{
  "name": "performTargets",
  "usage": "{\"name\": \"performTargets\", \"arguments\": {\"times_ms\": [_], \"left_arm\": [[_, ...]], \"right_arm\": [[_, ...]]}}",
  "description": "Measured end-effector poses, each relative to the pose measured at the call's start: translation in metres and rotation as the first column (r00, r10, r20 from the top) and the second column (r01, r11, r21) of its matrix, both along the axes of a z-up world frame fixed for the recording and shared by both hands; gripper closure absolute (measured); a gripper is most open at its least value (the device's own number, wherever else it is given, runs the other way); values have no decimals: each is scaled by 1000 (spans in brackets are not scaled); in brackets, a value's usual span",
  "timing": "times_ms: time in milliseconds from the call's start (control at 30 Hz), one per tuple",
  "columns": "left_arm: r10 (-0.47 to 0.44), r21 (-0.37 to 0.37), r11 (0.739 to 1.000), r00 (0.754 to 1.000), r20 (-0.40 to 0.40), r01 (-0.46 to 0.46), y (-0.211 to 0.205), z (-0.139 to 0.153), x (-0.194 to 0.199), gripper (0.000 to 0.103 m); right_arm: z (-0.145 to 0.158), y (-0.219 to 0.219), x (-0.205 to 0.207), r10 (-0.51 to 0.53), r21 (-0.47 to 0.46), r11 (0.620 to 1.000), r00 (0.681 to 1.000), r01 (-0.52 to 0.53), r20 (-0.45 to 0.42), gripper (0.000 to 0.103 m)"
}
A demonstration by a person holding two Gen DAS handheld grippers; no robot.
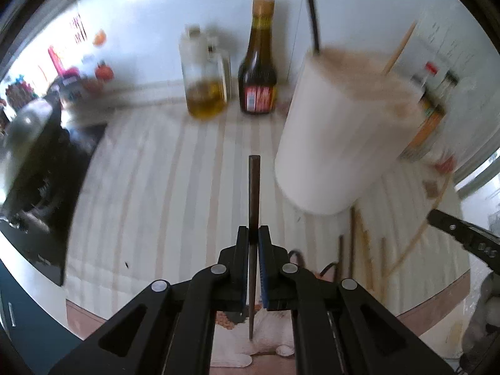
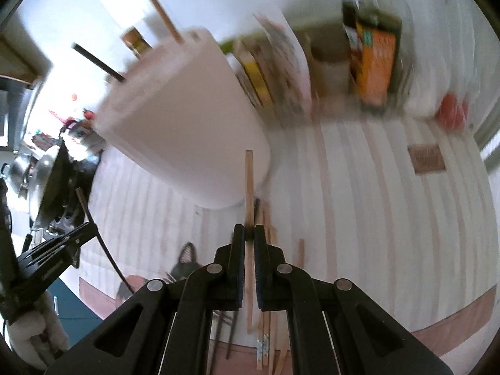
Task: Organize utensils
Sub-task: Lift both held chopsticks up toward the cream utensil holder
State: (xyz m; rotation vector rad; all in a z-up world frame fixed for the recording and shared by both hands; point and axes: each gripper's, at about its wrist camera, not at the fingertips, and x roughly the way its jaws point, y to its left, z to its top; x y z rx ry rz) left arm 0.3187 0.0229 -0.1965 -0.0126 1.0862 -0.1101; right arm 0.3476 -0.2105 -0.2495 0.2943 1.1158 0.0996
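My left gripper (image 1: 253,234) is shut on a dark brown chopstick (image 1: 253,187) that points forward above the striped cloth. My right gripper (image 2: 249,232) is shut on a light wooden chopstick (image 2: 249,181). A white cylindrical holder (image 1: 337,131) stands ahead to the right in the left wrist view, with a dark chopstick (image 1: 312,9) and a light one (image 1: 401,47) sticking out. It also shows in the right wrist view (image 2: 184,125). Several loose chopsticks (image 1: 359,243) lie on the cloth by its base; they also show in the right wrist view (image 2: 268,312).
An oil bottle (image 1: 204,75) and a dark sauce bottle (image 1: 258,62) stand at the back wall. A black stove (image 1: 40,181) with a pot is on the left. Boxes and packets (image 2: 372,50) line the back right. The left gripper shows in the right wrist view (image 2: 56,250).
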Motion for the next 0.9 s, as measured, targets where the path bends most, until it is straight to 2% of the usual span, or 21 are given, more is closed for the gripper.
{"name": "performTargets", "arguments": {"times_ms": [167, 367, 600, 900], "left_arm": [[-21, -9, 1000, 994, 111, 23, -2, 41, 1, 100], [-24, -37, 999, 979, 202, 32, 2, 80, 3, 100], [-29, -73, 996, 958, 285, 52, 7, 137, 0, 100], [-37, -69, 995, 935, 353, 66, 4, 195, 8, 100]], "right_arm": [[33, 9, 2, 14, -17, 1000, 996, -13, 87, 98], [75, 18, 5, 32, -25, 999, 983, -28, 179, 98], [131, 30, 4, 86, -46, 996, 956, -77, 280, 98], [201, 34, 11, 145, -51, 989, 917, -136, 371, 99]]}}
